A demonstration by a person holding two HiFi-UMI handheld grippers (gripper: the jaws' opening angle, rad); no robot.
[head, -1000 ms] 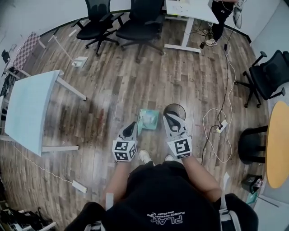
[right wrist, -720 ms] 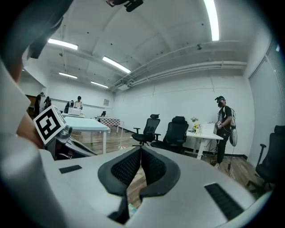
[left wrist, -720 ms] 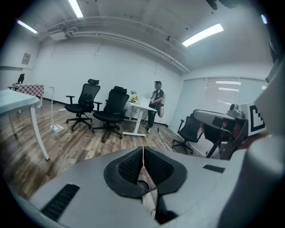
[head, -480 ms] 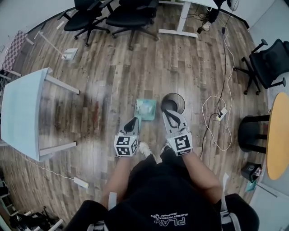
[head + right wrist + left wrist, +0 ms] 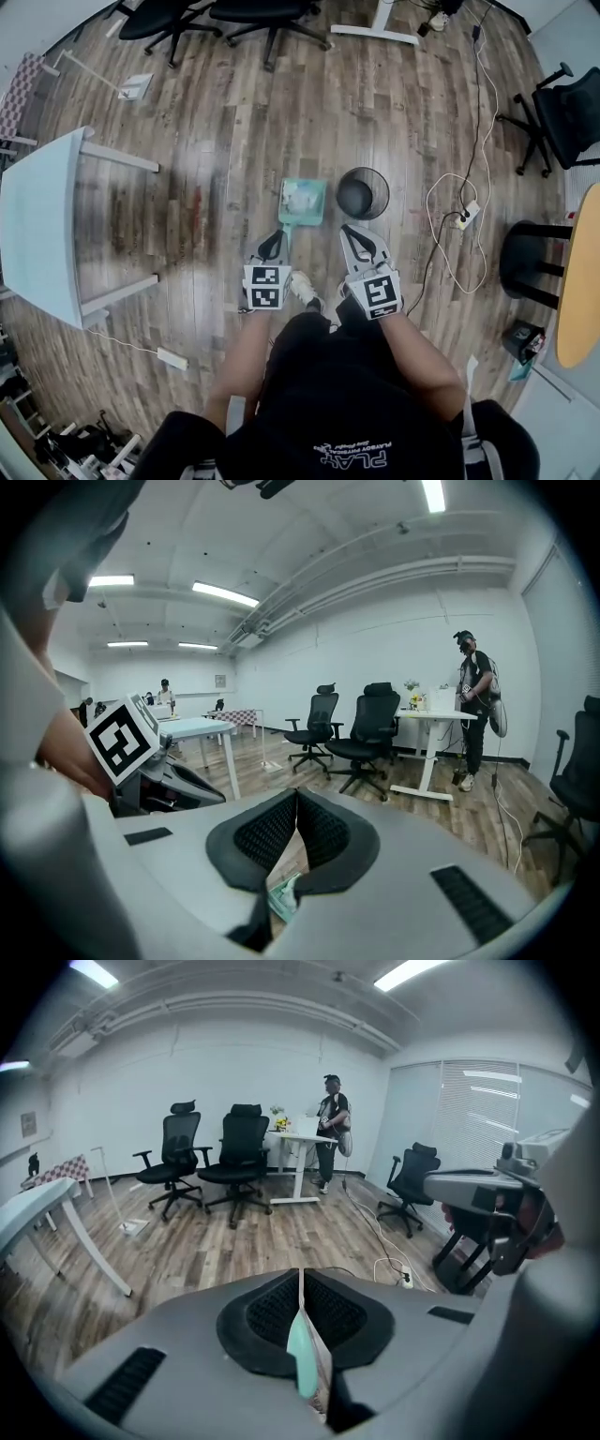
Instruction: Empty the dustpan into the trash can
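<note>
Mint-green plastic makes up the dustpan (image 5: 303, 200), a squarish scoop with a thin handle (image 5: 284, 228) running back toward the person. In the head view it lies low on the wooden floor (image 5: 234, 141), just left of the black mesh trash can (image 5: 384, 199) and apart from it; whether it touches the boards cannot be told. The left gripper (image 5: 273, 246) meets the end of the handle, and the right gripper (image 5: 360, 236) points at the near side of the trash can with its tips drawn together. Compared with a second ago, both grippers have come down and reach further out from the body. The dustpan now sits squarer to the view, its place beside the trash can unchanged. Pale scraps (image 5: 300, 195) lie in the scoop; the inside of the trash can is dark and its contents cannot be made out.

In the left gripper view, the left gripper (image 5: 300, 1283) has its fingers pinched tight on the handle (image 5: 302, 1358), which shows as a green strip between the ribbed pads. Beyond are office chairs (image 5: 178, 1152) and a person (image 5: 330, 1129) standing at a desk.

In the right gripper view, the right gripper (image 5: 296, 799) has its fingertips touching with nothing between them. A corner of the dustpan (image 5: 284, 897) shows below, through the gap behind the tips.
</note>
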